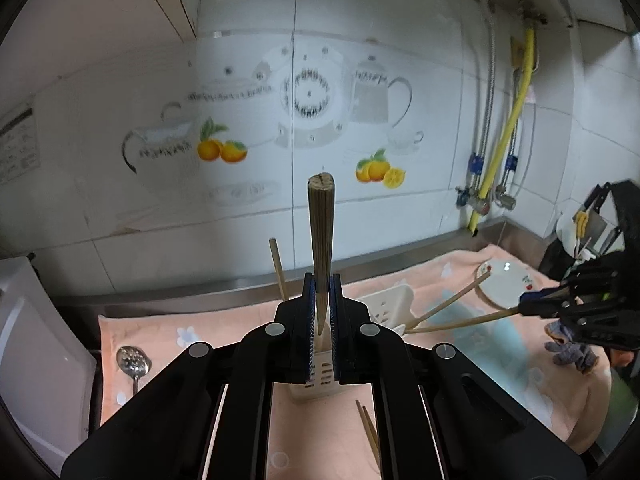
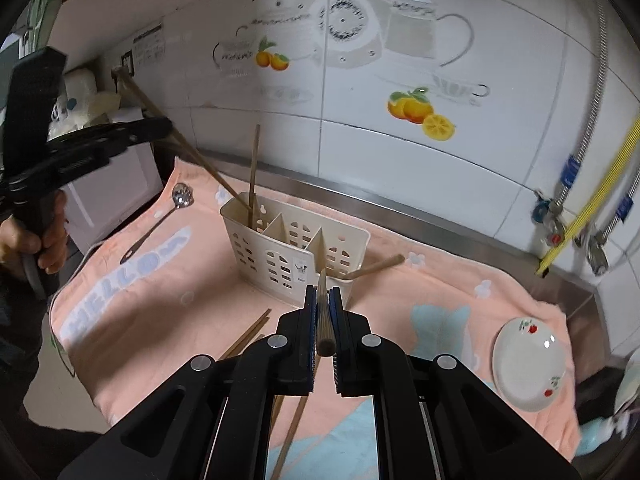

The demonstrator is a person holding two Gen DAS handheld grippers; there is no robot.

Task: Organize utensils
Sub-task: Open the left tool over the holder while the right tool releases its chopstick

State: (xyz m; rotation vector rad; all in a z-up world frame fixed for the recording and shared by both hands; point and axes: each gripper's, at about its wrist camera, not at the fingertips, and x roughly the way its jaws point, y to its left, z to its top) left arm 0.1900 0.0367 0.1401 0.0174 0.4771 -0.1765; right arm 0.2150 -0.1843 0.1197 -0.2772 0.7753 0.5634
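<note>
A white slotted utensil holder [image 2: 296, 248] with three compartments stands on a pink towel [image 2: 160, 272]. My left gripper [image 1: 322, 292] is shut on a wooden chopstick [image 1: 321, 232], held upright with its tip over the holder's [image 1: 384, 308] left compartment; it shows from the side in the right wrist view [image 2: 152, 130]. My right gripper [image 2: 323, 300] is shut on another chopstick [image 2: 323, 312], its tip pointing into the holder's right compartment; it also shows in the left wrist view [image 1: 532, 306]. One chopstick [image 2: 253, 176] stands in the left compartment. Another [image 2: 374, 269] leans out of the right one.
A metal slotted spoon [image 2: 168, 216] lies on the towel left of the holder. Loose chopsticks [image 2: 248, 336] lie on the towel in front of it. A small white flowered dish [image 2: 528, 364] sits at the right. A tiled wall, pipes and a yellow hose [image 2: 592, 200] stand behind.
</note>
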